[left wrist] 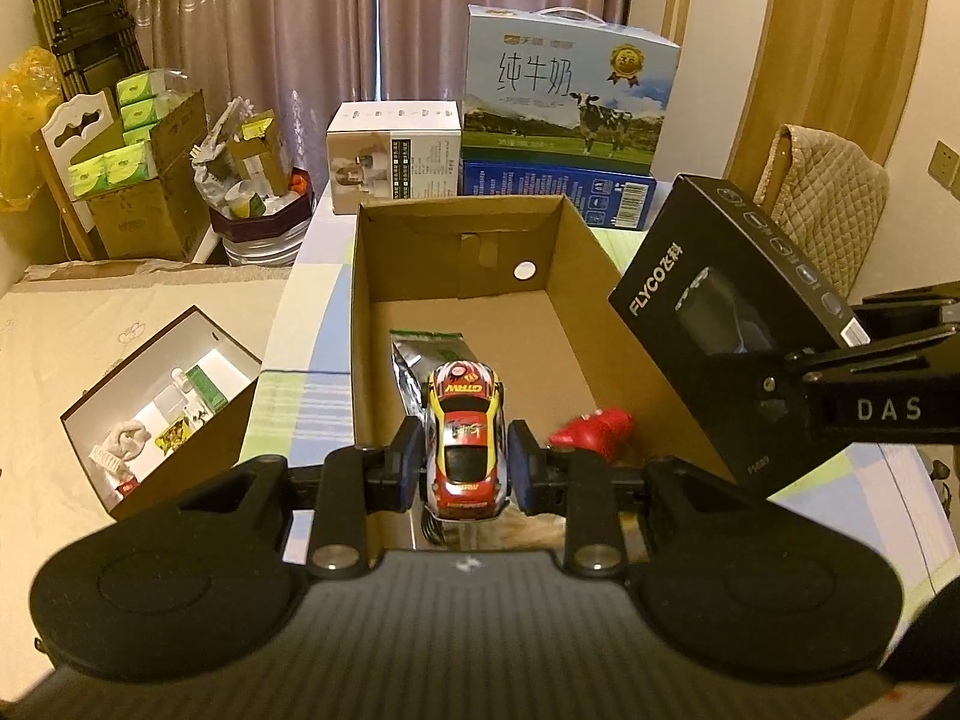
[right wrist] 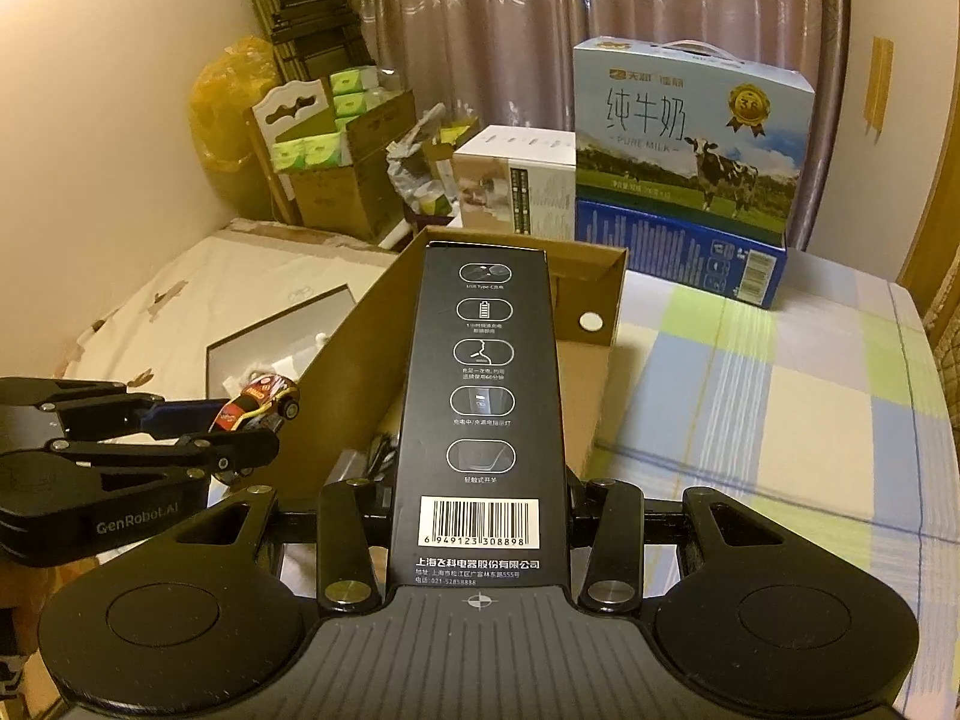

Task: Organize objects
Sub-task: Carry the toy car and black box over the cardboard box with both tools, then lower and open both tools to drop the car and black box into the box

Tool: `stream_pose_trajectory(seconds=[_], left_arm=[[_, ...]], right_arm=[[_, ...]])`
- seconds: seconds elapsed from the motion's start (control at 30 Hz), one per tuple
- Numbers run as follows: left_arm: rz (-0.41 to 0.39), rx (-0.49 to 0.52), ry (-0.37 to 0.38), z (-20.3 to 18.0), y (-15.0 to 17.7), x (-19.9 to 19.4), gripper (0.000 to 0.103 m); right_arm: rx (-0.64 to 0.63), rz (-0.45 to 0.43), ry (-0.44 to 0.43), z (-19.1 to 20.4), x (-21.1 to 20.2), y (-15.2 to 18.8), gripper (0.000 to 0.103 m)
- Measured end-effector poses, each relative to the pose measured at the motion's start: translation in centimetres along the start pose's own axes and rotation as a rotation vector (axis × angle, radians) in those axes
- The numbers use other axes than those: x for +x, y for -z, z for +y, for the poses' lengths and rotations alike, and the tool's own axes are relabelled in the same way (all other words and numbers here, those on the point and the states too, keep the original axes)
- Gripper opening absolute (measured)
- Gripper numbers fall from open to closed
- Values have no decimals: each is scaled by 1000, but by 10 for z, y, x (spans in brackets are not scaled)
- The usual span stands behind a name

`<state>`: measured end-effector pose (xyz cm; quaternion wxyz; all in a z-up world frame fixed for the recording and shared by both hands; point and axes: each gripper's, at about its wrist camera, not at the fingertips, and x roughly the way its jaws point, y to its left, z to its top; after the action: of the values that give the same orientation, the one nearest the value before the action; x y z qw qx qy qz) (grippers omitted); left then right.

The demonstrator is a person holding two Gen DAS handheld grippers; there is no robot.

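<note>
My left gripper (left wrist: 465, 468) is shut on a red, yellow and white toy car (left wrist: 463, 432) and holds it over the near end of an open cardboard box (left wrist: 576, 246). Inside the box lie a silver foil packet (left wrist: 414, 354) and a red object (left wrist: 594, 427). My right gripper (right wrist: 480, 498) is shut on a black FLYCO box (right wrist: 483, 396), held over the cardboard box's (right wrist: 618, 300) right wall; it also shows in the left wrist view (left wrist: 720, 324). The left gripper with the car (right wrist: 264, 405) shows at the left of the right wrist view.
A milk carton (left wrist: 564, 90) on a blue box (left wrist: 558, 192) and a white box (left wrist: 393, 156) stand behind the cardboard box on a checked tablecloth (right wrist: 780, 396). An open dark box (left wrist: 162, 402) with small items lies left. Cartons and bags crowd the far left corner.
</note>
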<state>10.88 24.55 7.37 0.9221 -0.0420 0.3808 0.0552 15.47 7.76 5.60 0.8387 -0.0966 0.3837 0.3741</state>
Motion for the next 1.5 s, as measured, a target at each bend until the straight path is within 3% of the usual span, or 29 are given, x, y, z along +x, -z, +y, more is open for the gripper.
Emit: stream_pose_trajectory(seconds=[0.6,1.27,1.37,1.5], left_arm=[[68,44,3,12,-30,96,25],[71,55,-1,11,-40,127,26],[46,51,1,12,-42,125,42],[46,54,-3,14,-42,123,42]], right_arm=[[42,45,31,-29,92,-39,40],[81,59,36,-41,120,-45,41],[87,53,38,-43,119,-46,41],[92,55,37,-44,119,-46,41]])
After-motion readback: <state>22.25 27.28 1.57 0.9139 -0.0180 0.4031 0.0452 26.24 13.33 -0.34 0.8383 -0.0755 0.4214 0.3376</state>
